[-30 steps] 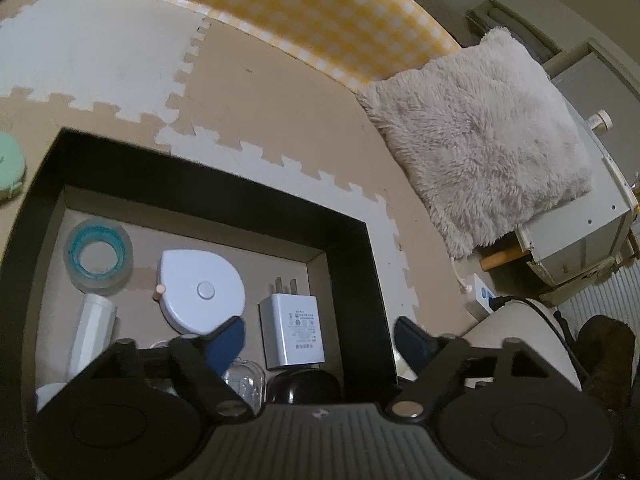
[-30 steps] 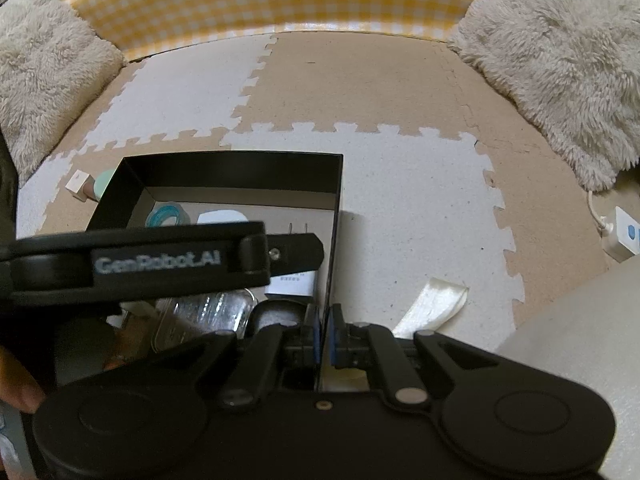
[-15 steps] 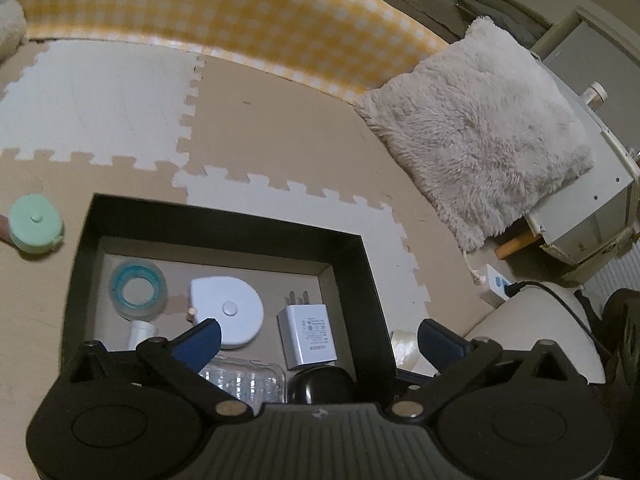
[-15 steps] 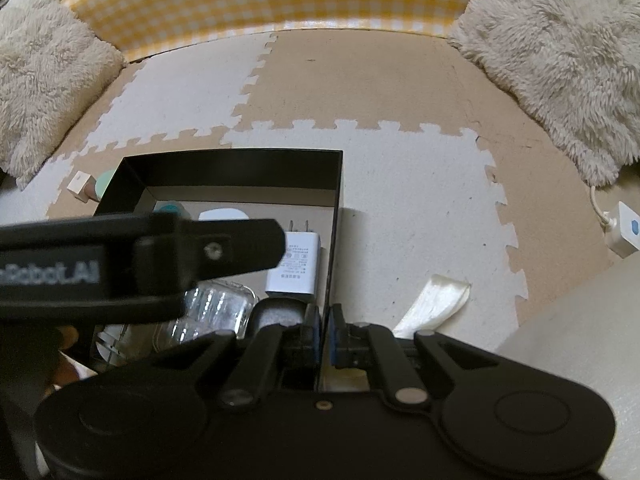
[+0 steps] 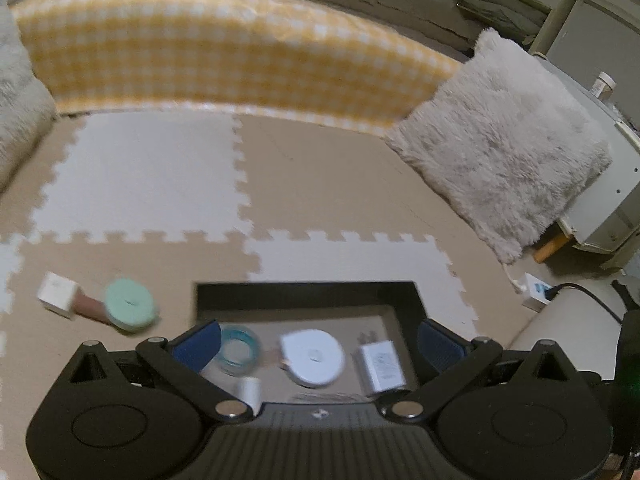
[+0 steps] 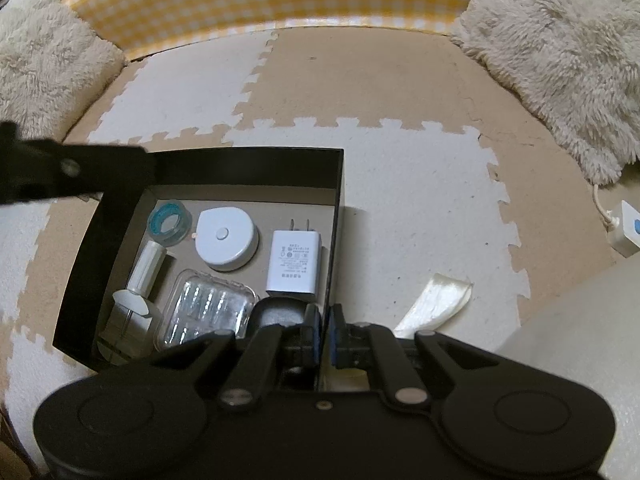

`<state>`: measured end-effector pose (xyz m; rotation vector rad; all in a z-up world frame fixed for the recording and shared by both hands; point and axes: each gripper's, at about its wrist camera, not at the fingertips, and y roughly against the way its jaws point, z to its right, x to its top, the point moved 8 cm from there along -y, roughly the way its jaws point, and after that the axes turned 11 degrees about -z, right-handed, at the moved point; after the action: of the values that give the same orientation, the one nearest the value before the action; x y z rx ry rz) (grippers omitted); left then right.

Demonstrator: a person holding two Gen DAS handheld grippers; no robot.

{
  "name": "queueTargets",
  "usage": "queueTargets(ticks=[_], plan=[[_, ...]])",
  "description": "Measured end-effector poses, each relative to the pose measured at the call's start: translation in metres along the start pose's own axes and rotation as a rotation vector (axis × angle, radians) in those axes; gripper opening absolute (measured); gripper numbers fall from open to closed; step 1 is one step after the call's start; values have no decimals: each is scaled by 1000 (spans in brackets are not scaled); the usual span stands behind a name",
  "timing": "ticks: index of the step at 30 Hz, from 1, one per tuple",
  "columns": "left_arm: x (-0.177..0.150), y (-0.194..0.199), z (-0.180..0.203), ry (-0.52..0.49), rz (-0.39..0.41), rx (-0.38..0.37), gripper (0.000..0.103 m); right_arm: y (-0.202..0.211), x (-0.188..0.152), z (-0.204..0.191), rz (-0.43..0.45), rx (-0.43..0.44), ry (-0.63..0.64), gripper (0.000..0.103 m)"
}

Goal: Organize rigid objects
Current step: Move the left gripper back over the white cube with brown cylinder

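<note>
R tongs (image 6: 324, 334) pinched shut on right wall of black box (image 6: 240, 164), lower centre of frame. L tongs (image 5: 318, 340) wide open, holding nothing, above box. Inside box: tape roll (image 6: 169, 222), white round device (image 6: 226, 237), charger (image 6: 294, 262), clear case (image 6: 208, 306). Green-capped tube (image 5: 128, 310) on floor mat, lower left, outside box.

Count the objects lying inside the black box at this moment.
6 visible in the black box: tape roll, white round device, charger, clear case, white tube, dark round object partly behind the right gripper; more may be hidden.
</note>
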<state>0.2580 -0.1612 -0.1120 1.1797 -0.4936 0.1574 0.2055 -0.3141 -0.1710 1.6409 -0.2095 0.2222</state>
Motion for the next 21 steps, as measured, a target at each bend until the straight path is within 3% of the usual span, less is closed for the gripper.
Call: queueTargets(ticks=[13,21], plan=[[5,29,-72,27,83,131,103,-3,-1,-1,-10,-8,9,6],[10,33,-114,70,122,174,103,-4,-1,-1,-14,-10,9,6]])
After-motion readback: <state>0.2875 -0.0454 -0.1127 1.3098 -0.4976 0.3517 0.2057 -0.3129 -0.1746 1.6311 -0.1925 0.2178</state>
